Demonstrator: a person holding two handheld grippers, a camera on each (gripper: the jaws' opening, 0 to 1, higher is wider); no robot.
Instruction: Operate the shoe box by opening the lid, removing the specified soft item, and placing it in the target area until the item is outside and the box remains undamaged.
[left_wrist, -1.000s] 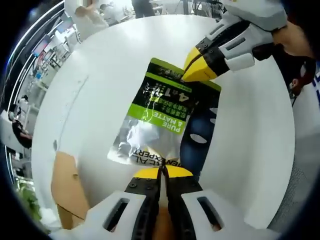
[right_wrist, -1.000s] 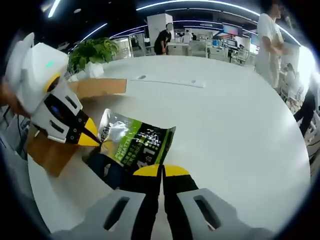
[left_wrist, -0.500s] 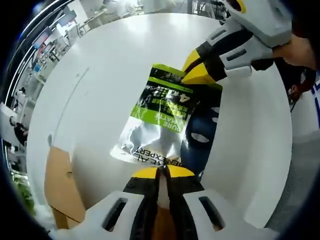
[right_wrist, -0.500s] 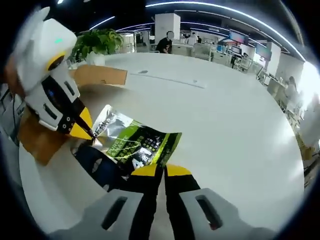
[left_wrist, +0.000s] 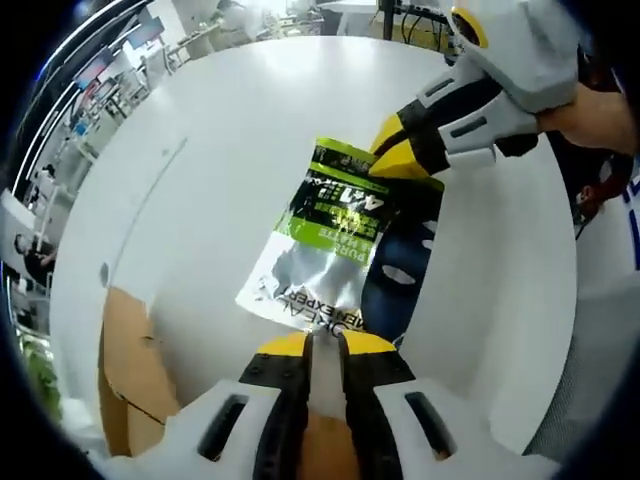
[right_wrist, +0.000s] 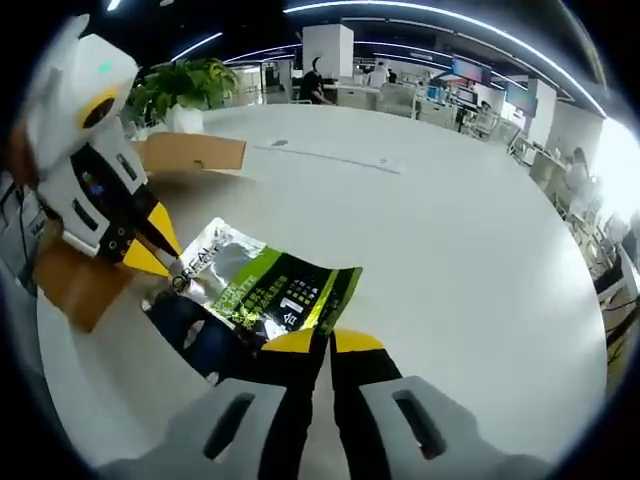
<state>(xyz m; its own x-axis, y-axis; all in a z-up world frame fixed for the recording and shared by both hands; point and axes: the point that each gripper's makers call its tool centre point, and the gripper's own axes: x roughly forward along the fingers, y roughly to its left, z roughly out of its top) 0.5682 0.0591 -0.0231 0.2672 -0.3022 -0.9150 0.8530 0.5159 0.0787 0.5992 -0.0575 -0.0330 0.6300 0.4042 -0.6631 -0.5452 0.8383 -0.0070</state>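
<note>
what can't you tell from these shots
- Dark blue item: mostly hidden under the green and silver pouch in both views, so its kind is unclear.
- Cardboard box: cut off by the left gripper view's edge; the left tongs cover part of it in the right gripper view.
- Pouch small print: too small.

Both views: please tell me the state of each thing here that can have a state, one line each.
Pouch: lying flat on the table, outside the box.
Dark item: flat on the table, partly under the pouch.
Box: cardboard, lying behind the pouch; open or closed, cannot tell.
Left hand-held gripper: slightly open, at the pouch's silver end.
Right hand-held gripper: shut on the pouch's green end.
</note>
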